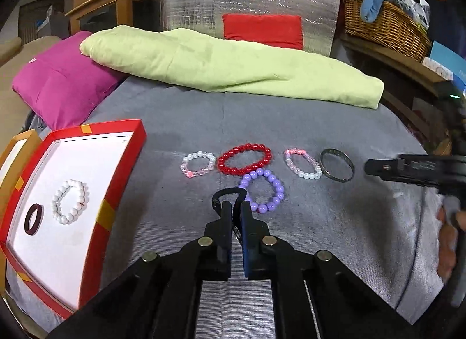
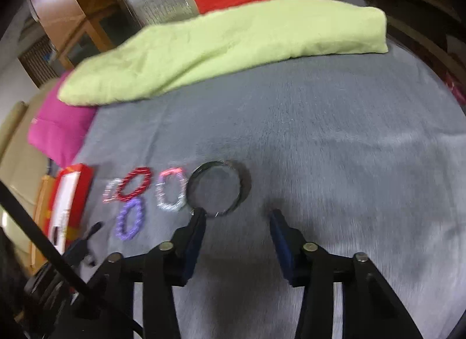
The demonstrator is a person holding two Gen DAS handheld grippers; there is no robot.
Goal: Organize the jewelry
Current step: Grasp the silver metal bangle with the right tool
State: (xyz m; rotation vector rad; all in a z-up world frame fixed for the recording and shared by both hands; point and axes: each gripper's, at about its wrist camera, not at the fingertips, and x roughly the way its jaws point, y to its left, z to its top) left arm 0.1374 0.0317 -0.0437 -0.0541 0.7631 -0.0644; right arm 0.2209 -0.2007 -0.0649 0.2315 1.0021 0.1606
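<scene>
Bracelets on a grey blanket, two more in a red tray

A clear-pink bead bracelet (image 1: 199,165), red bead bracelet (image 1: 245,159), pink-and-clear bracelet (image 1: 303,163) and dark metal bangle (image 1: 337,169) lie flat in a row; a purple bead bracelet (image 1: 263,190) lies just below the red one. White bead bracelet (image 1: 70,201) and dark ring (image 1: 33,219) lie in the tray (image 1: 122,164).

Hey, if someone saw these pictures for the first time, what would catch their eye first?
Probably the bracelets on the grey blanket, the red bracelet mid-row above all. Next, the red box at left, already holding a white bracelet and a dark ring. In front, the left gripper is shut on a black loop.
</scene>
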